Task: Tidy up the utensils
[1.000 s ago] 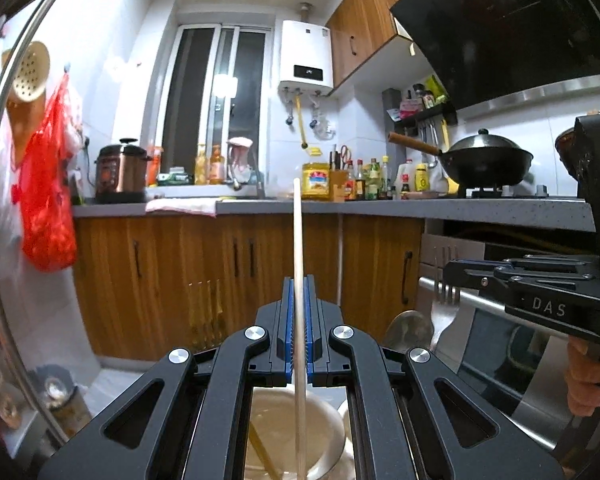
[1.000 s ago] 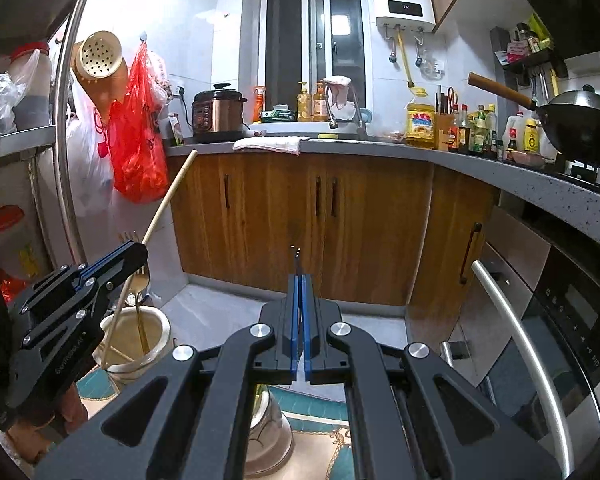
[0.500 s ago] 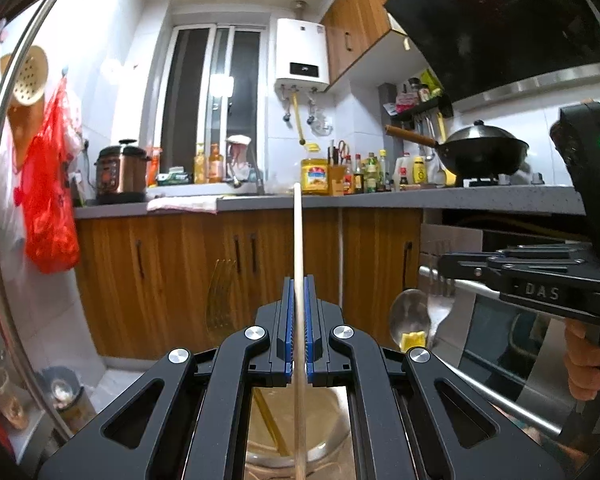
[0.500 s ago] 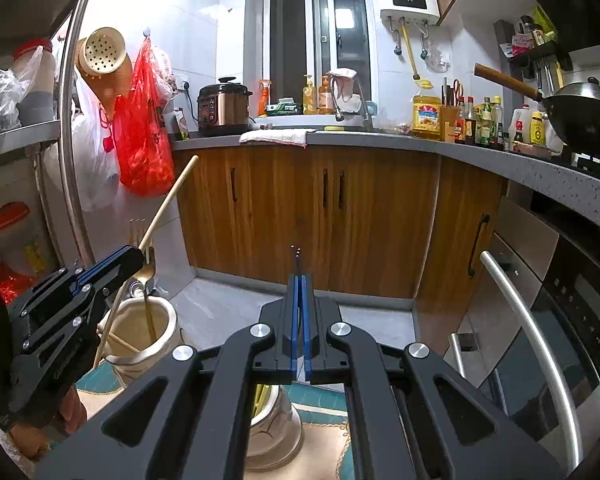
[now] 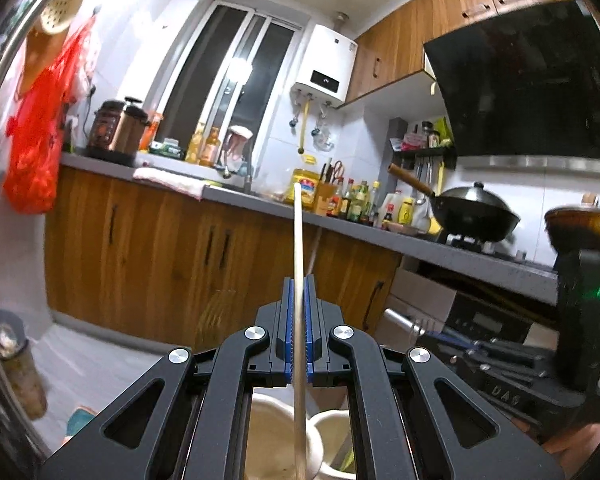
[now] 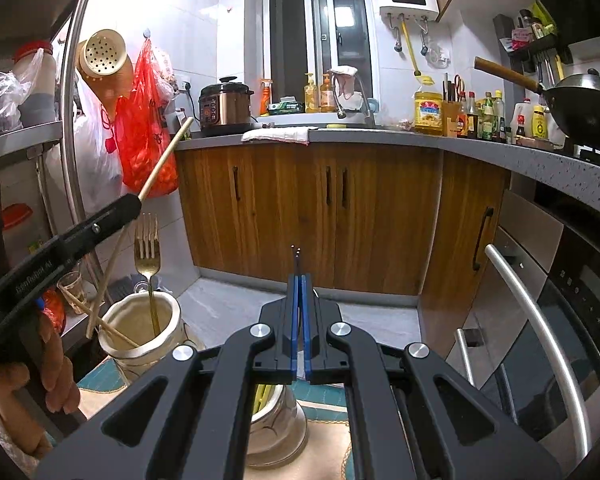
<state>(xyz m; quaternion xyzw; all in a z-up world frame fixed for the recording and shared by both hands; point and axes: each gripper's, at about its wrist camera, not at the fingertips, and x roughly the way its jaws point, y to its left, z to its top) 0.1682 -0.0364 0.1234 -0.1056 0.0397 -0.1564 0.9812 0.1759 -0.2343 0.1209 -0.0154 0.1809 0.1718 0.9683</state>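
My left gripper is shut on a long wooden chopstick that stands upright through the jaws, its lower end over a cream ceramic jar. In the right wrist view the left gripper holds the chopstick slanted above the cream jar, which holds a gold fork and another chopstick. My right gripper is shut on thin dark metal rods, above a second jar that is partly hidden.
Wooden cabinets and a grey countertop run across the back. An oven with a steel handle stands at the right. A metal shelf rack and red bag are at the left. A wok sits on the stove.
The left gripper has tilted and shifted with the chopstick, rising in the right wrist view. The right gripper has moved slightly; both stay shut.
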